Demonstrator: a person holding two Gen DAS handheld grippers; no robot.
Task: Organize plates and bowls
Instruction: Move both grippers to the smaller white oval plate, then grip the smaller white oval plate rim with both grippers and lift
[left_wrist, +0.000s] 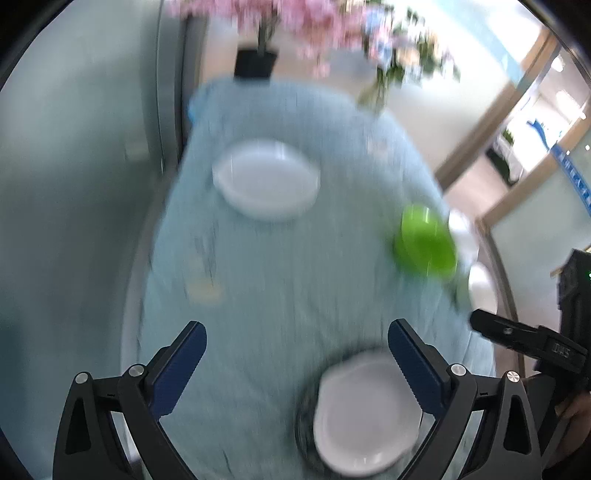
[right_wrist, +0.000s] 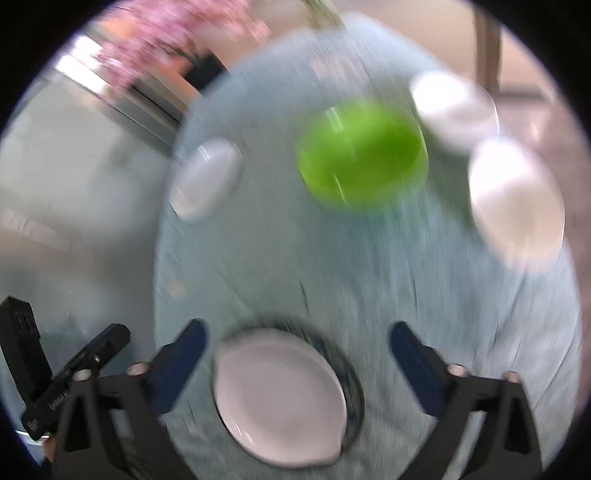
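Observation:
Both views are blurred. A white plate (left_wrist: 365, 410) (right_wrist: 280, 398) lies on a dark-rimmed dish near the front of the table. My left gripper (left_wrist: 295, 328) hangs open above the cloth, with the plate low under its right finger and nothing between its pads. My right gripper (right_wrist: 297, 328) is open too, above that same plate and apart from it. Farther off stand a green bowl (left_wrist: 424, 243) (right_wrist: 362, 155), a second white plate (left_wrist: 266, 181) (right_wrist: 207, 177), and two white bowls (right_wrist: 454, 107) (right_wrist: 517, 199).
A light blue cloth covers the round table (left_wrist: 277, 277) (right_wrist: 277, 258). Pink flowers in a black pot (left_wrist: 255, 62) and a glass vase (left_wrist: 373, 96) stand at the far edge. A grey wall runs along the left. A person's hand shows at the lower right of the left wrist view.

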